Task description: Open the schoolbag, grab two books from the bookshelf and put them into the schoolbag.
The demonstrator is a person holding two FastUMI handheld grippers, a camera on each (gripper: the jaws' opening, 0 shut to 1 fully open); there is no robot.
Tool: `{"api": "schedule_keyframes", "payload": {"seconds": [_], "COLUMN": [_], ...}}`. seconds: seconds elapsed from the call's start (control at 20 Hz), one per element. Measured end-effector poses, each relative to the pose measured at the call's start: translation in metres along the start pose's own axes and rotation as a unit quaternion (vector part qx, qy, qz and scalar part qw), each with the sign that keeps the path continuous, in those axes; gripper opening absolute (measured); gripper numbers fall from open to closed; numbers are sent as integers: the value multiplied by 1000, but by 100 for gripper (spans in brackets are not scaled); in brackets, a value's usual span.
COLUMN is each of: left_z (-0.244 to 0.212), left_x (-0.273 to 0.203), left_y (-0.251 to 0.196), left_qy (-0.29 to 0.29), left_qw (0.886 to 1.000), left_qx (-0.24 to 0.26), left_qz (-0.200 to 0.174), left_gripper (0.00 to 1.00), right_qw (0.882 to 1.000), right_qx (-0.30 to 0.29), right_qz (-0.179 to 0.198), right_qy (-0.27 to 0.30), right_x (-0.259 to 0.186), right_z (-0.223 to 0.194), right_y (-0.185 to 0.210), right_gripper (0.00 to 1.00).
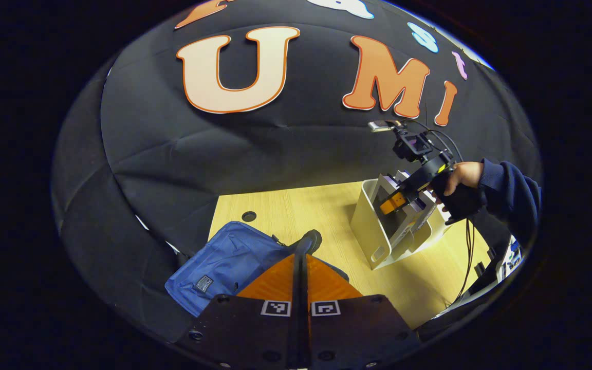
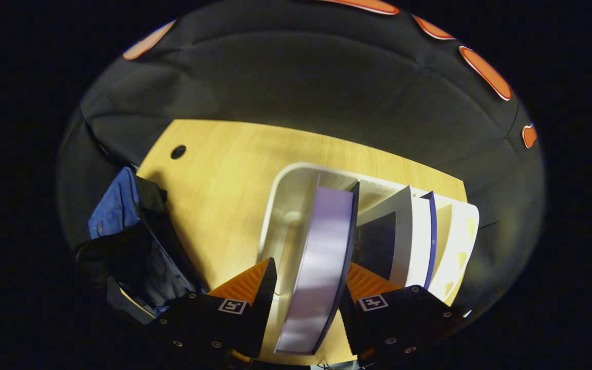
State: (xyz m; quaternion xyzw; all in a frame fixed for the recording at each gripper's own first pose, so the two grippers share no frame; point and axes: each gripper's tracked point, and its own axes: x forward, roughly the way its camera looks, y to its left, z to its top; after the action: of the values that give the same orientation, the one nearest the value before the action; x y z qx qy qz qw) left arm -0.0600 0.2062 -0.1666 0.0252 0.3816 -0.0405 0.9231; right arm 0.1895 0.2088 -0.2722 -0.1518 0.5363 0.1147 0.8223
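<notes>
Right gripper [image 2: 309, 280] straddling a book [image 2: 321, 257] in the rack [image 2: 280, 205]; left gripper [image 1: 300, 267] over the bag [image 1: 224, 264].

The blue bag lies flat at the left of the surface [image 1: 296, 210], beside the booth's black cloth wall, and the left gripper's jaws are pressed together above its near edge. The book stands on edge in the white rack, page edges up, its long axis running away from the right gripper view's camera; the right jaws stand apart on either side of it, and contact cannot be told. More books [image 2: 414, 236] lean to its right. In the left gripper view, a hand [image 1: 455, 180] in a dark sleeve [image 1: 512, 195] tilts that gripper down into the rack at the right.
</notes>
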Motion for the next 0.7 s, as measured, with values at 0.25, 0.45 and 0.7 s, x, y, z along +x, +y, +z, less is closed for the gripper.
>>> {"api": "schedule_keyframes", "payload": {"seconds": [0.25, 0.45, 0.7], "left_z": [-3, 0, 3], "left_x": [0, -1, -2], "left_y": [2, 5, 7], "left_qy": [4, 12, 18], "left_qw": [1000, 1000, 1000], "left_qx": [-6, 9, 23], "left_qz": [-4, -1, -3], "left_gripper": [0, 0, 0], "right_qw": [998, 998, 998], "right_qx": [-1, 20, 32], "right_qz": [13, 20, 30], "right_qy": [57, 64, 38], "right_x": [21, 17, -6], "right_z": [-21, -23, -18], "right_y": [6, 5, -5], "right_gripper": [51, 38, 42]}}
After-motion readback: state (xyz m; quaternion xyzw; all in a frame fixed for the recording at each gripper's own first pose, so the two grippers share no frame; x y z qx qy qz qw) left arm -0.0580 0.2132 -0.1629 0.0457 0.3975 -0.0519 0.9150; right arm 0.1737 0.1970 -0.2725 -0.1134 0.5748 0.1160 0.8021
